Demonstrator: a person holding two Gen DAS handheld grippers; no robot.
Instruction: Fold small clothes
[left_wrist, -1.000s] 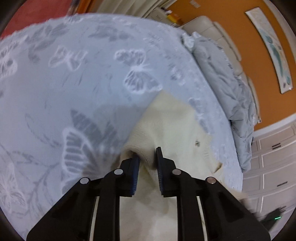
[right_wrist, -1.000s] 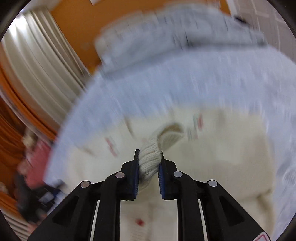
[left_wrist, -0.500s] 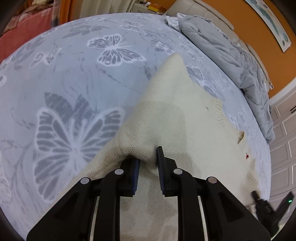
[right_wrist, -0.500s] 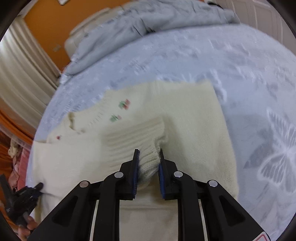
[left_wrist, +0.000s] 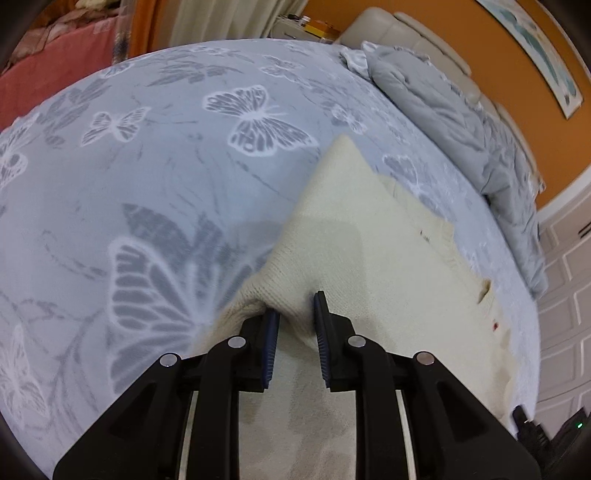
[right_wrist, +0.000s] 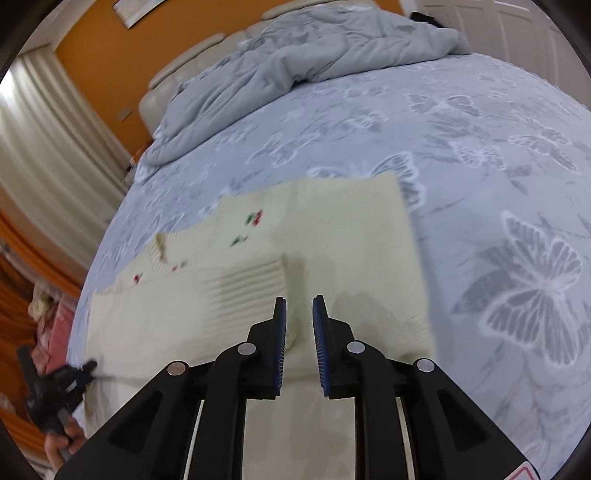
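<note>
A cream sweater (right_wrist: 332, 236) lies flat on the bed (right_wrist: 480, 122), chest up, with one sleeve (right_wrist: 240, 291) folded across the body. The left hand-held gripper (left_wrist: 295, 314) is clamped on a pinch of knit at the sweater's edge, the fabric bunched between its pads. The right hand-held gripper (right_wrist: 298, 314) stands with jaws parted over the cloth near the sleeve cuff, gripping nothing.

Judgement: a sleeve fold is in hand. To do it well, the left side should be carried across the body in one level sweep, laid parallel to the sweater's side edge, and released only once flat; the right could pin the placed sleeve against dragging.

No containers are visible. A grey duvet (right_wrist: 314, 59) lies crumpled at the head of the bed.
</note>
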